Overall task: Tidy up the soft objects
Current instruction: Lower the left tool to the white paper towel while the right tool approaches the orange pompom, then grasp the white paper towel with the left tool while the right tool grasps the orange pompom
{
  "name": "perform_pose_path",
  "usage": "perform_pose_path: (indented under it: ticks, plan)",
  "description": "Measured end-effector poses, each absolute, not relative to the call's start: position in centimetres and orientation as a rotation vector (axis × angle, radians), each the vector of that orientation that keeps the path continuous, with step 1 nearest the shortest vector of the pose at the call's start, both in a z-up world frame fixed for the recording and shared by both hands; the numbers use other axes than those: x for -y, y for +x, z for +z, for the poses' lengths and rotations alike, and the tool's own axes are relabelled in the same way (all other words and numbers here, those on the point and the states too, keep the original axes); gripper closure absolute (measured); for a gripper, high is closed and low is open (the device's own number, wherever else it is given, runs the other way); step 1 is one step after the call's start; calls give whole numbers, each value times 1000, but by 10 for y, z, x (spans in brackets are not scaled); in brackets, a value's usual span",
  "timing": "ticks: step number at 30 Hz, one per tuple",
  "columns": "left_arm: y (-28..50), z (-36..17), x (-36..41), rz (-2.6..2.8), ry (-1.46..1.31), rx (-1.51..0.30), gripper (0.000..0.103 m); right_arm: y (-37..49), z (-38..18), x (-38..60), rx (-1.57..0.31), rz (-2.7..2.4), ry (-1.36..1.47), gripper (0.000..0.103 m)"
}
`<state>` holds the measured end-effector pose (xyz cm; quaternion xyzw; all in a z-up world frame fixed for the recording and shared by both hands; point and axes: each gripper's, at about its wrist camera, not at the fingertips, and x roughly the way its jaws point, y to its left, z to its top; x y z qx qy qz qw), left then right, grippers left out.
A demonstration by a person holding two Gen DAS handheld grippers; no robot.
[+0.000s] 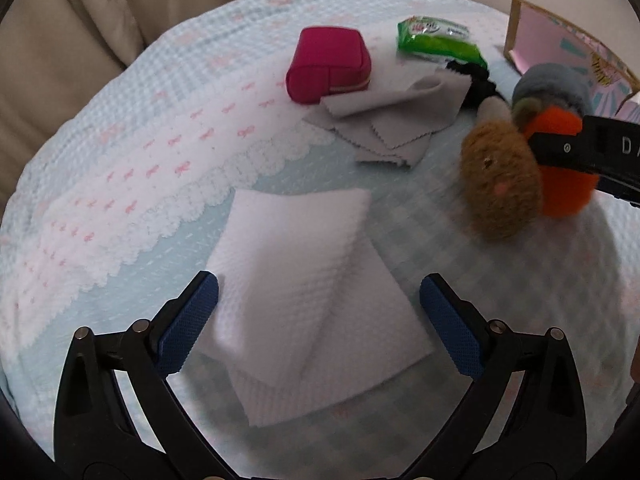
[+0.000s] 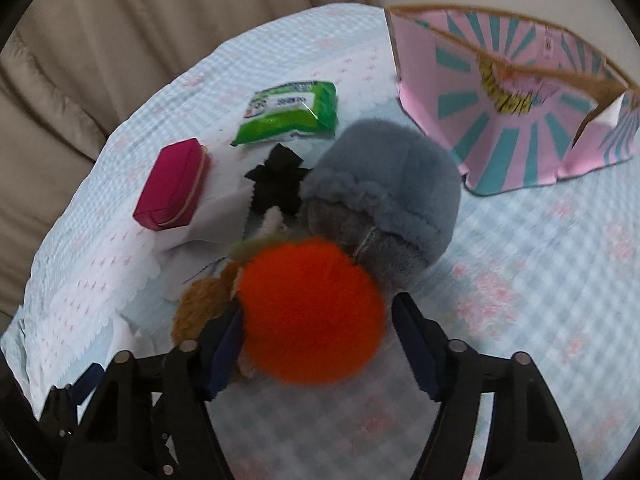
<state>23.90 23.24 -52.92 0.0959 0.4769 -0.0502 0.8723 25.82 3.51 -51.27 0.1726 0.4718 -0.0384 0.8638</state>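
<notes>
My right gripper (image 2: 316, 344) is shut on an orange pom-pom (image 2: 310, 310) joined to a brown plush ball (image 2: 202, 308), held above the bed; both show in the left wrist view, the orange pom-pom (image 1: 562, 164) and the brown plush ball (image 1: 500, 180). A grey furry plush (image 2: 384, 196) sits just beyond. My left gripper (image 1: 318, 320) is open, its jaws on either side of a folded white cloth (image 1: 304, 292). A pink-and-teal paper bag (image 2: 504, 100) lies open at the far right.
On the light blue checked bedspread (image 1: 120, 160) lie a magenta pouch (image 1: 328, 64), a green wipes pack (image 1: 436, 42), grey cloths (image 1: 384, 120) and a black soft item (image 2: 276, 184). A beige padded headboard (image 2: 120, 40) stands behind the bed.
</notes>
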Motion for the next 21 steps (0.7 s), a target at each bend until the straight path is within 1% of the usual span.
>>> perform_pose_path:
  ticks: [2,3,5,7,8,9,10,12,13,14,15,16,18,21]
  plan:
    - [240,-531,-235,-111,186,-996,3,263,-520,-34,-1005,-72,400,41]
    - [241,-532,-236,-114,176,-1000,3,264,-524,-33,-1013,-69,418,45]
    - [241,-533,-239,-122,147,-1013,5,265,-526,-32,-1017,-71,439,46]
    - [242,-533,-240,-125,138,-1017,9,264,-526,-30,-1011,-71,463,50]
    - [243,-533,-240,-127,139,-1018,13,264,-526,-30,-1011,-68,471,53]
    - [242,-532,-239,-130,139,-1018,18,264,-526,-29,-1011,-66,474,57]
    - [242,-531,-238,-131,139,-1017,21,264,-526,-30,-1010,-60,475,62]
    - [242,-529,-239,-128,142,-1016,35,262,-526,-31,-1007,-45,476,68]
    - [242,-528,-239,-126,143,-1016,40,261,-525,-32,-1005,-43,471,69]
    - [241,-525,-241,-118,145,-1013,53,261,-524,-34,-1005,-41,461,70]
    - [242,-524,-242,-111,147,-1013,63,260,-523,-35,-1004,-38,450,70]
    - [242,-523,-244,-102,148,-1017,66,260,-522,-36,-1002,-35,442,71]
    - [243,-521,-249,-90,144,-1021,79,258,-519,-40,-998,-28,425,71]
    - [245,-519,-255,-81,129,-1029,86,256,-514,-43,-988,-20,406,71]
